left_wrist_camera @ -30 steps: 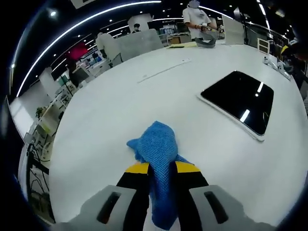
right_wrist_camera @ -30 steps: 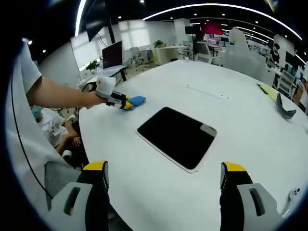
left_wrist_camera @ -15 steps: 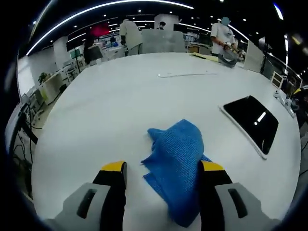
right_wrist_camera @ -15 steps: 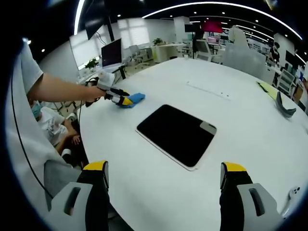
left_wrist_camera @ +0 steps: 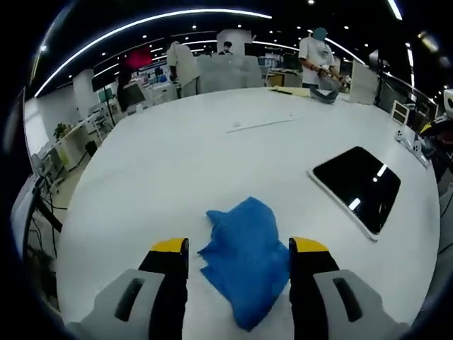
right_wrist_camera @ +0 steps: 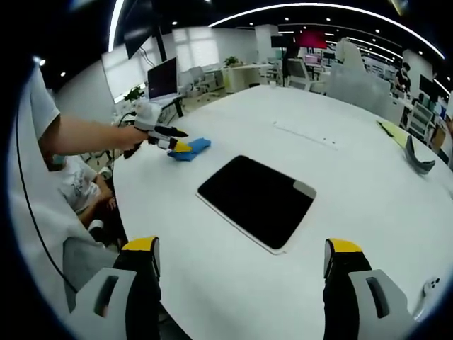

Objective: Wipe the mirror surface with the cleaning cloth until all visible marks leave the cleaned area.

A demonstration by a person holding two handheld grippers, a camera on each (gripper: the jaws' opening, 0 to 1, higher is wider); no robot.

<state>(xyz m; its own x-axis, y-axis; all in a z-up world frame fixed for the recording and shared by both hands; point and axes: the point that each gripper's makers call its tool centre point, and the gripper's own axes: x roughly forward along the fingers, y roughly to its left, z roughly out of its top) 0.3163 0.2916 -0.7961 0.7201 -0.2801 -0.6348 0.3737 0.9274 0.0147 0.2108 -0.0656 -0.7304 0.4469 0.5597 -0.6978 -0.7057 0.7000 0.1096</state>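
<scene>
Left gripper view: my left hand-held gripper (left_wrist_camera: 238,258) wide, blue cloth (left_wrist_camera: 244,251) loose on counter (left_wrist_camera: 163,163) between jaws. Mirror (left_wrist_camera: 357,185) well apart, unwiped.

Right gripper view: right hand-held gripper (right_wrist_camera: 241,256) wide, holding nothing, near mirror (right_wrist_camera: 255,200). I think next: pinch cloth, carry over.

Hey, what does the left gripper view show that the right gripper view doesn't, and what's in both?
Left gripper view alone: a person in a white shirt standing at the table's far edge. Right gripper view alone: the person's bare forearm holding the left gripper, and a monitor behind. Both: the blue cleaning cloth, the dark mirror and the white table.
</scene>
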